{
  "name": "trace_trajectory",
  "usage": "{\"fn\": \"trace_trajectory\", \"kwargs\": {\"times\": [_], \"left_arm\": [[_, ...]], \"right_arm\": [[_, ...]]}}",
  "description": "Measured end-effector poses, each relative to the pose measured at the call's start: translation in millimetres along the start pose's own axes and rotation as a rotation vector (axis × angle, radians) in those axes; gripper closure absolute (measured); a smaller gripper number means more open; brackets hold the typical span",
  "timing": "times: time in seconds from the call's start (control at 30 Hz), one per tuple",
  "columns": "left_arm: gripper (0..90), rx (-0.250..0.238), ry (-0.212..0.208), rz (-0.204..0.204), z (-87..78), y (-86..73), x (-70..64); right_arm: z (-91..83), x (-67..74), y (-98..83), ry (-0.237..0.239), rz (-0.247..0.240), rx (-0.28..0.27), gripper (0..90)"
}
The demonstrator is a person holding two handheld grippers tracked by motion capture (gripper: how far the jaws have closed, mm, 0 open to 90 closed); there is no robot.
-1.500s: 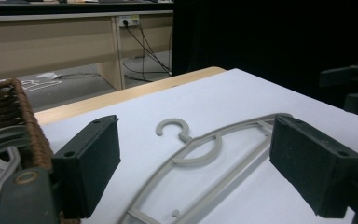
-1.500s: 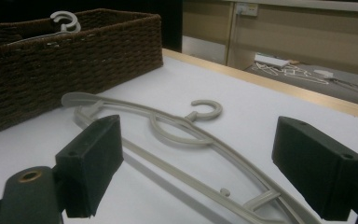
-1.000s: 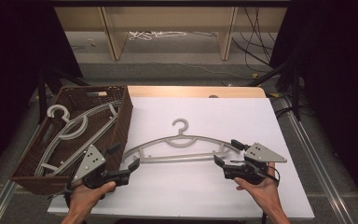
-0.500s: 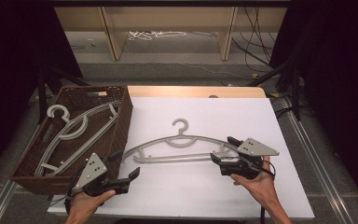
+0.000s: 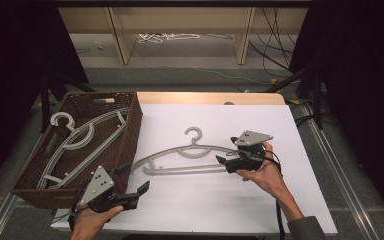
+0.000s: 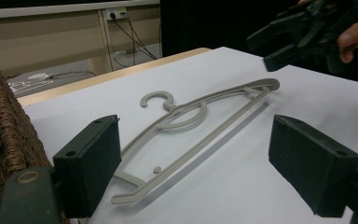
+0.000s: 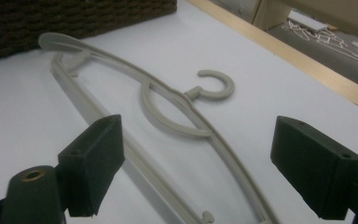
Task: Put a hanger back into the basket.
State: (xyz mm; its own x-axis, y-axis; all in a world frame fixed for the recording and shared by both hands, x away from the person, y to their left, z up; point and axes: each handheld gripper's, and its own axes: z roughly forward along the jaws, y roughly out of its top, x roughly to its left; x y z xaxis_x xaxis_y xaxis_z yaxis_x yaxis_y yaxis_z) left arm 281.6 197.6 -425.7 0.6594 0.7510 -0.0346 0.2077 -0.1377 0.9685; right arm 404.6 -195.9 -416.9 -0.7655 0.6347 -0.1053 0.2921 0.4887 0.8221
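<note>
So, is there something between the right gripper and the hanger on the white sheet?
Nothing visible. The right gripper, jaws open, hovers at the right end of the hanger, with just bare white sheet around it.

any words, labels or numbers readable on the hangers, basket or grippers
None can be read.
The grey hanger on the white table sheet is plain, with no mark showing.
The hangers in the wicker basket show no lettering.
The left gripper and right gripper bear no legible label.
</note>
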Motion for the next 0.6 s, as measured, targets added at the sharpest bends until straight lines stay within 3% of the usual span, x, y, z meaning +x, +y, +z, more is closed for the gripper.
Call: {"fn": "trace_trajectory", "kwargs": {"times": [0.2, 0.37, 0.6], "left_arm": [[16.2, -0.009, -0.004, -0.008, -1.8, 0.7, 0.1], [16.2, -0.008, -0.018, -0.004, -1.6, 1.0, -2.3], [16.1, -0.034, -0.018, -0.005, -3.7, 2.0, -4.4]], "right_arm": [[30.3, -14.5, 6.3, 0.009, -0.046, 0.153, 28.2], [50.6, -21.0, 9.5, 0.02, -0.057, 0.228, 31.1], [71.0, -29.7, 11.1, 0.027, -0.064, 0.277, 33.8]]}}
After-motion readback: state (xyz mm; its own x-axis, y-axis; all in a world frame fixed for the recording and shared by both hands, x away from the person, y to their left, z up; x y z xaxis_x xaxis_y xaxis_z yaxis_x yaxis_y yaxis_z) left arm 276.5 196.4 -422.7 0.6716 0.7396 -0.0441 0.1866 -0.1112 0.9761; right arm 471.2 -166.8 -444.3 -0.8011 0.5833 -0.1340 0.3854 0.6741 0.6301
